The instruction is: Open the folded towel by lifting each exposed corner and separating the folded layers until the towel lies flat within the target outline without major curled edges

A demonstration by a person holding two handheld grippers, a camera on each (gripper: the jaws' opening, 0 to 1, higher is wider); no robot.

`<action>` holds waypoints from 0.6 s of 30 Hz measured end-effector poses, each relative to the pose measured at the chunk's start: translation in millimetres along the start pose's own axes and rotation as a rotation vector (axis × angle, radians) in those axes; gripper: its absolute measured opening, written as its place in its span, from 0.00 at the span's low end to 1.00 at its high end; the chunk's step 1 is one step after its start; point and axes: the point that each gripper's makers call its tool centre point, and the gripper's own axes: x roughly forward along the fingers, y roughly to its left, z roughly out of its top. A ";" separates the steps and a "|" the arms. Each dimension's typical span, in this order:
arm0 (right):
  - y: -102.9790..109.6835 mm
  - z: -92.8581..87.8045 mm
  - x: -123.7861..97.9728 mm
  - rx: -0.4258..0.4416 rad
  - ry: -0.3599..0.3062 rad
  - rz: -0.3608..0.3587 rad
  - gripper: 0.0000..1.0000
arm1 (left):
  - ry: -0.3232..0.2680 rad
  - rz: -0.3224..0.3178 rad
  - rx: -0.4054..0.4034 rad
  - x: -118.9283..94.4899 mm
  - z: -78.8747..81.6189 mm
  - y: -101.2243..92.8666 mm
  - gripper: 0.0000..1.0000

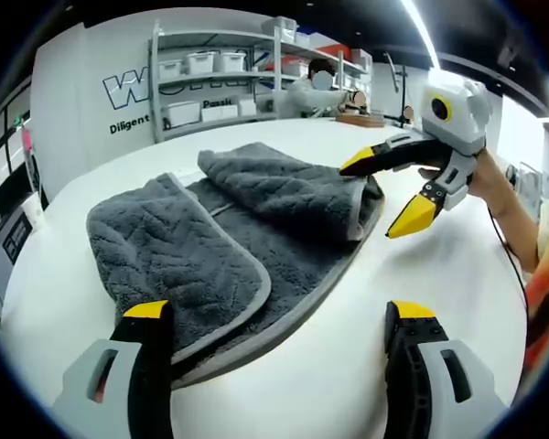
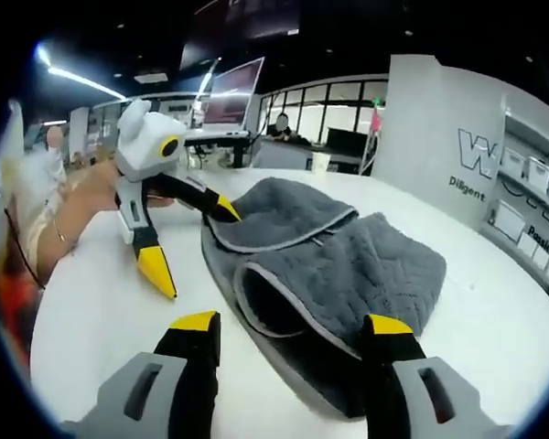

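Both grippers, left gripper (image 1: 279, 320) and right gripper (image 1: 384, 194), hover with jaws wide beside the folded grey towel (image 1: 229, 238).

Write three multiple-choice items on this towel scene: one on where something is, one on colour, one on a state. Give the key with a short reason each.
1. Where does the towel lie?
A. on a white table
B. on a metal shelf
C. on the floor

2. What colour is the towel?
A. blue
B. dark grey with a lighter grey edge band
C. red and white stripes

3. How does the towel lie now?
A. spread fully flat
B. rolled into a tight tube
C. two sides folded in over its middle

Key:
1 A: the white table shows under and around it in both views.
2 B: the cloth is dark grey, and a paler border runs along its edges.
3 C: two flaps overlap the layer beneath; the right gripper is at one flap's corner, jaws apart, and the left gripper is open near the other flap.
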 end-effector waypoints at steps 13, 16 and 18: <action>3.5 26.1 5.7 0.008 -0.120 -0.064 0.52 | -0.014 -0.015 -0.001 -0.9 2.8 -2.9 0.94; 3.9 30.3 8.0 -0.020 -0.134 -0.092 0.46 | -0.015 -0.015 -0.002 -0.9 2.9 -2.9 0.94; 5.8 32.9 10.2 -0.034 -0.140 -0.100 0.44 | -0.015 -0.015 -0.003 -0.7 2.8 -2.7 0.94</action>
